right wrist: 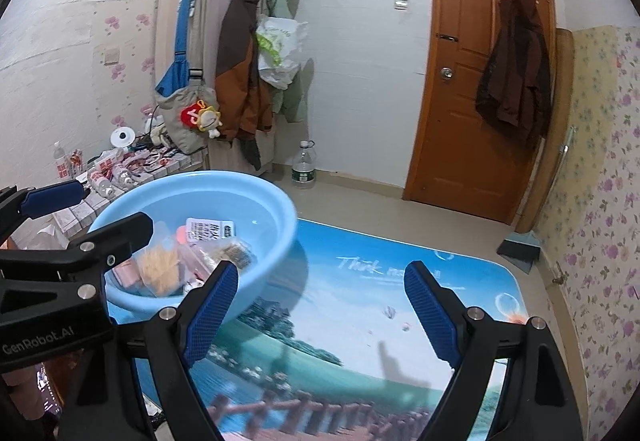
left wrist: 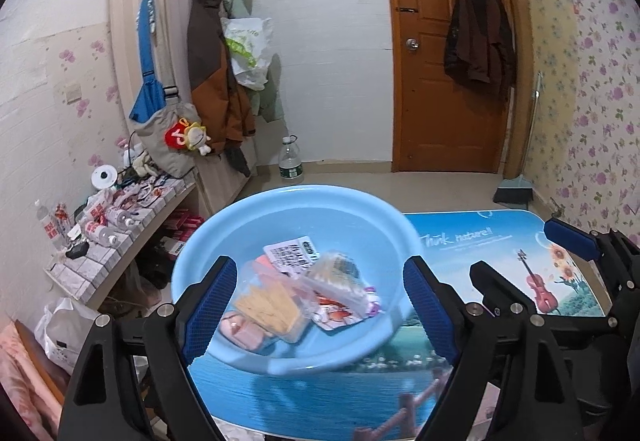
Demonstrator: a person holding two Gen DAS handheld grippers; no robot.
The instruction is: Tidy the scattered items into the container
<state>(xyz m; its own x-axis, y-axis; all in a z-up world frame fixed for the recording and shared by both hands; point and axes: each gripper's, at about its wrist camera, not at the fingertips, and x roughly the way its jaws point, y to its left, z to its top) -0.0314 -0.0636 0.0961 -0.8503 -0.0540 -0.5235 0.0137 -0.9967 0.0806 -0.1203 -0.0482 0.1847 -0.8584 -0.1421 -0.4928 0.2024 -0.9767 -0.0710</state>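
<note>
Pale-blue plastic basin (left wrist: 288, 225): round, glossy, shallow-walled; it sits on the left part of the worktop (left wrist: 500, 253), toward the far-left corner, its rim reaching about to the left edge.
Contents: a heap of small packets lies on the basin floor; a clear bag of tan sticks (left wrist: 269, 308), a white printed label card (left wrist: 292, 253), a clear packet with a brownish block (left wrist: 336, 269), a pink item (left wrist: 240, 331) and a red-and-white wrapper (left wrist: 334, 315). Edges are blurred, so finer naming is unsafe.
Long axis: none for the basin, being round; the stick bag runs roughly from the near-left toward the far-right inside it.
Direction from left tongs (left wrist: 320, 305): basin lies straight ahead and below, framed between the two blue pads.
Direction from right tongs (right wrist: 320, 313): basin lies ahead and off to the left, partly behind the left pad; only bare worktop print shows between the pads.
Nearer hand: the left, by my reading.
Left tongs state: jaws spread wide, nothing pinched; the pads touch neither basin nor packets.
Right tongs state: jaws spread wide and empty.
Worktop remainder: no loose item shows on the printed surface in either view, so the tidying looks about finished.
Beyond: tiled floor, wooden door (right wrist: 480, 81), a cluttered shelf (left wrist: 120, 225) left of the worktop.
</note>
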